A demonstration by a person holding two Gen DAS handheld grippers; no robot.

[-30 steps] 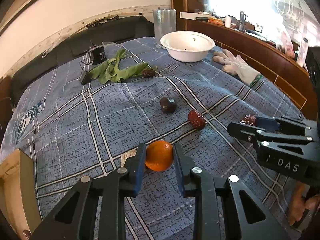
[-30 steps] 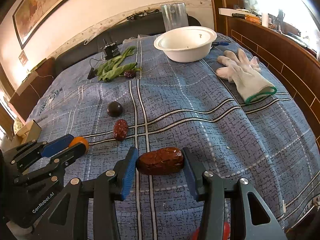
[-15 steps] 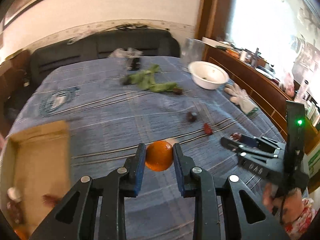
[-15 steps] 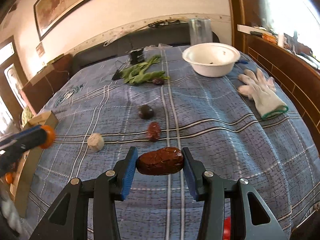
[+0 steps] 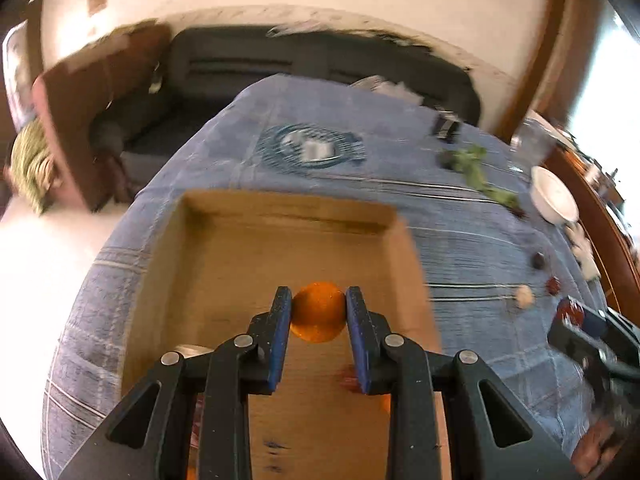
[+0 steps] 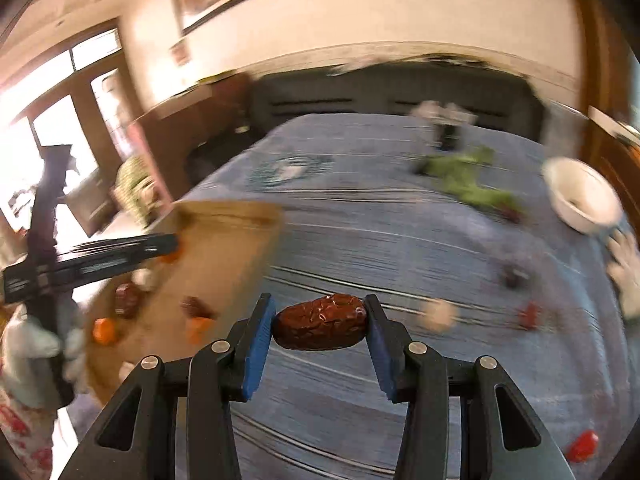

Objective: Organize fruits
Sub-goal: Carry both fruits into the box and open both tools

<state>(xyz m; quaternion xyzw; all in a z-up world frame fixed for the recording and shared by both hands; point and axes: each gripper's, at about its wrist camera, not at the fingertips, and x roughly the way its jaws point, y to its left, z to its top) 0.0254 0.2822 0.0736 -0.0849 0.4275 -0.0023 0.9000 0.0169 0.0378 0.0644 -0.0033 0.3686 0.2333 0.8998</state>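
Note:
My left gripper point(image 5: 318, 312) is shut on a small orange point(image 5: 318, 314) and holds it above the open cardboard box point(image 5: 224, 240) at the table's left end. My right gripper point(image 6: 320, 322) is shut on a brown wrinkled date point(image 6: 322, 322) above the blue cloth, right of the box point(image 6: 236, 248). The box holds a few fruits: a date point(image 6: 127, 300) and orange pieces point(image 6: 105, 330). The left gripper also shows in the right wrist view point(image 6: 168, 250), over the box.
On the blue plaid cloth point(image 5: 480, 248) lie a dark fruit point(image 5: 539, 261), a red date point(image 5: 553, 285), a pale lump point(image 5: 524, 298), green leaves point(image 5: 476, 172) and a white bowl point(image 5: 554, 200). A white glove point(image 6: 624, 276) lies at the right edge. Views are motion-blurred.
Both grippers have swung left with their fruit. The left one went from the table's middle to above the cardboard box. The right one moved toward the box.

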